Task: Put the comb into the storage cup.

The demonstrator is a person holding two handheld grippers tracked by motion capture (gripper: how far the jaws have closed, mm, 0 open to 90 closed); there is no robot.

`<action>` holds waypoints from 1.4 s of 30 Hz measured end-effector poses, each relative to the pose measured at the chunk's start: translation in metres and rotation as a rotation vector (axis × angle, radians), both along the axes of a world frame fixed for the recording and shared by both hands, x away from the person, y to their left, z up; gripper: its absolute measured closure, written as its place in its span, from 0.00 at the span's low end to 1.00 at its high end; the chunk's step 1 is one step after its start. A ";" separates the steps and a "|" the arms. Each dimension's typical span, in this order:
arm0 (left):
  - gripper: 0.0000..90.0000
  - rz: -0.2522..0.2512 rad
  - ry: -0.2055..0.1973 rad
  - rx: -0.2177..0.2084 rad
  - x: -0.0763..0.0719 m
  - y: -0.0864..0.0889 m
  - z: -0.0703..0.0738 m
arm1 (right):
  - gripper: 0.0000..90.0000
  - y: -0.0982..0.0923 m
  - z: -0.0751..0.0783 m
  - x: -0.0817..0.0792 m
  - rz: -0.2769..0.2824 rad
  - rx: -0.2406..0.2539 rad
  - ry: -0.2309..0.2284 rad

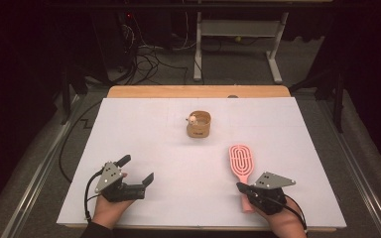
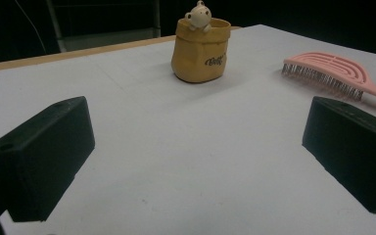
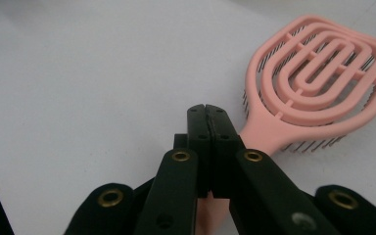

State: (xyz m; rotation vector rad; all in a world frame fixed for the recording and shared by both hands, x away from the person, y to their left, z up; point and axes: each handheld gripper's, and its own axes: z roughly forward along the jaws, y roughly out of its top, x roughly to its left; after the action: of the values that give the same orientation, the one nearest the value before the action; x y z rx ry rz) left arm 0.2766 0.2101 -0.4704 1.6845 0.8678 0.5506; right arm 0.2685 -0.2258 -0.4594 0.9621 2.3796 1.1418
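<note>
Right now I am holding my left gripper (image 1: pixel 138 169) low over the near left part of the white table (image 1: pixel 144 129), and its jaws are standing wide apart with nothing between them; from the left gripper view they are framing bare tabletop. My right gripper (image 1: pixel 240 187) is sitting at the near right, and its jaws are pressed together. In the right gripper view they are meeting tip to tip directly above the handle of the pink hairbrush (image 3: pixel 318 83), which is running underneath them, so they are clenched but not grasping it as far as I can see. That brush (image 1: pixel 241 166) is lying flat on the table, bristles down, its head pointing away from me. Farther back, near the middle of the table, a small yellow pot (image 1: pixel 199 125) with a little white figure (image 2: pixel 199 14) peeking over its rim is standing upright, well apart from both grippers.
</note>
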 end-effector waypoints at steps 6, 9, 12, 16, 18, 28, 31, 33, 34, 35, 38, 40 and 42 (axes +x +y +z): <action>0.00 -0.007 -0.004 -0.008 0.000 0.000 0.001 | 1.00 -0.005 0.002 0.001 -0.011 0.001 0.016; 0.00 -0.007 -0.004 -0.008 0.000 0.001 0.001 | 1.00 -0.007 0.002 0.002 -0.016 -0.004 0.018; 0.00 -0.007 -0.003 -0.010 0.001 0.001 0.000 | 1.00 -0.012 0.004 0.003 -0.032 0.002 0.020; 0.00 -0.012 -0.005 -0.009 0.000 0.000 0.001 | 1.00 -0.018 0.006 0.003 -0.049 0.002 0.020; 0.00 -0.014 -0.004 -0.009 0.000 0.000 0.001 | 1.00 -0.020 0.007 0.003 -0.054 0.003 0.019; 0.00 -0.015 -0.001 -0.013 0.002 0.000 0.000 | 1.00 -0.027 0.008 0.004 -0.057 -0.006 0.026; 0.00 -0.018 -0.002 -0.014 0.002 -0.001 0.000 | 1.00 -0.022 0.011 0.001 -0.028 -0.012 0.021; 0.00 -0.019 -0.002 -0.014 0.002 -0.001 0.000 | 1.00 -0.020 0.011 0.001 -0.018 -0.021 0.021; 0.00 -0.020 -0.003 -0.014 0.001 -0.001 0.000 | 1.00 -0.018 0.010 0.000 -0.010 -0.031 0.026; 0.00 -0.020 -0.005 -0.019 0.001 -0.001 0.001 | 1.00 -0.016 0.010 0.000 -0.002 -0.041 0.029; 0.00 -0.020 -0.004 -0.017 0.001 -0.001 0.000 | 1.00 -0.014 0.009 0.000 0.006 -0.060 0.041; 0.00 -0.020 -0.005 -0.019 0.001 -0.001 0.000 | 1.00 -0.015 0.008 0.000 0.003 -0.068 0.044; 0.00 -0.019 -0.005 -0.020 0.001 -0.001 0.001 | 1.00 -0.016 0.008 0.001 -0.001 -0.077 0.043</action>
State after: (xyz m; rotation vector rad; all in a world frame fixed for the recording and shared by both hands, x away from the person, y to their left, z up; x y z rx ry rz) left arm 0.2778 0.2093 -0.4698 1.6710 0.8498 0.5314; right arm 0.2692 -0.2419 -0.4518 0.9713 2.4371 1.0309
